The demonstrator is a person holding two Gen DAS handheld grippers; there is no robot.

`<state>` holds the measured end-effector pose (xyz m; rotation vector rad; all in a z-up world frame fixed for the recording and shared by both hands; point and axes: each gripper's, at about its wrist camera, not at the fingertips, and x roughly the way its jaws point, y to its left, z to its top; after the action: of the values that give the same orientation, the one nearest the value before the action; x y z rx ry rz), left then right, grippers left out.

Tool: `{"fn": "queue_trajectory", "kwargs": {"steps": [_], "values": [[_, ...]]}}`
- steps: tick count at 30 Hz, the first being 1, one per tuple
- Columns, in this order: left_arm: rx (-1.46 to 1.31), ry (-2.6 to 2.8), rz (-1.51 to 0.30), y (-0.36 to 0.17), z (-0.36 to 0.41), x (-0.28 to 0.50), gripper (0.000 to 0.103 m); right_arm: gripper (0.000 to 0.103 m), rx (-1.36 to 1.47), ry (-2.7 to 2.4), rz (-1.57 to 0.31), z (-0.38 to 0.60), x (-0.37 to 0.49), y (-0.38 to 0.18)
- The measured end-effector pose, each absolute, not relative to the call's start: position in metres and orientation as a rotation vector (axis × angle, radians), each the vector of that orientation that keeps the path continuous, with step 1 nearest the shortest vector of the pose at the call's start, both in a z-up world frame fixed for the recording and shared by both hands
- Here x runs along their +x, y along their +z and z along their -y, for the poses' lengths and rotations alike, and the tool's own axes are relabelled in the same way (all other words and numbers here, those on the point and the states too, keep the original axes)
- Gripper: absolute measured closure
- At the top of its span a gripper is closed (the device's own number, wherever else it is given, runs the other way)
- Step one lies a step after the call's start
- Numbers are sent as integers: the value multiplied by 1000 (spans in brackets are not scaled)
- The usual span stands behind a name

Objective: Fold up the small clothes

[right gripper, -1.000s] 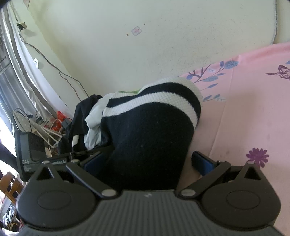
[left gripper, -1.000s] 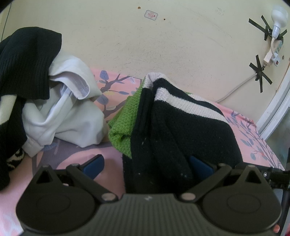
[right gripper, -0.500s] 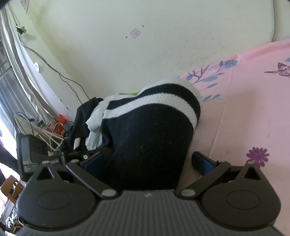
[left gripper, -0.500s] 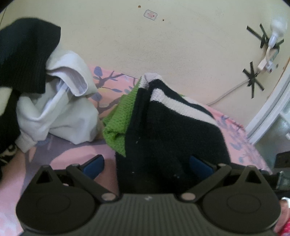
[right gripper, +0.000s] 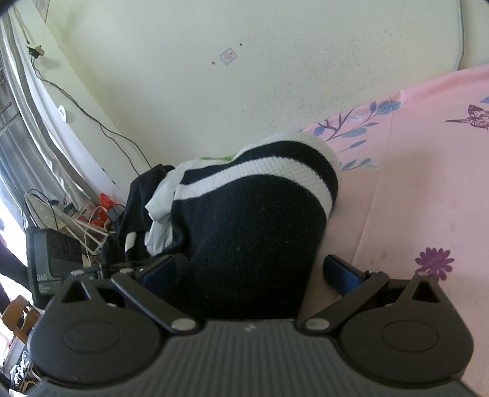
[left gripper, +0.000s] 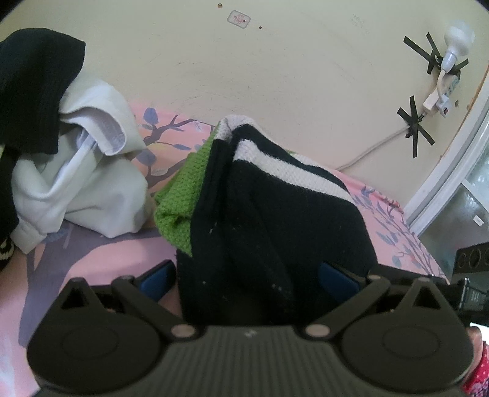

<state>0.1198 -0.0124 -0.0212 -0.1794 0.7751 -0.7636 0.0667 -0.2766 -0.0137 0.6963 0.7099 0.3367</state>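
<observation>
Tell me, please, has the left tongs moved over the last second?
Yes. In its view the wall sticker sits lower and left of before, so the left tongs tilted slightly up and right.

One striped knit (left gripper: 275, 220), one green knit (left gripper: 180, 195), one white garment (left gripper: 82, 183), one black garment (left gripper: 33, 85)

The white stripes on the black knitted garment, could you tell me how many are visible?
2 on the black knitted garment: one white band along its far end, and a narrower stripe just nearer the camera. Folds may hide others.
</observation>
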Motion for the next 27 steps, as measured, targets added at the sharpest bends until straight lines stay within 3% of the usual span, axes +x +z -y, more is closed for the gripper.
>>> {"fn": "queue_trajectory", "kwargs": {"steps": [27], "values": [[-160, -765, -772, -22, 15, 121, 0, 6, 695, 337, -709, 277, 67, -14]]}}
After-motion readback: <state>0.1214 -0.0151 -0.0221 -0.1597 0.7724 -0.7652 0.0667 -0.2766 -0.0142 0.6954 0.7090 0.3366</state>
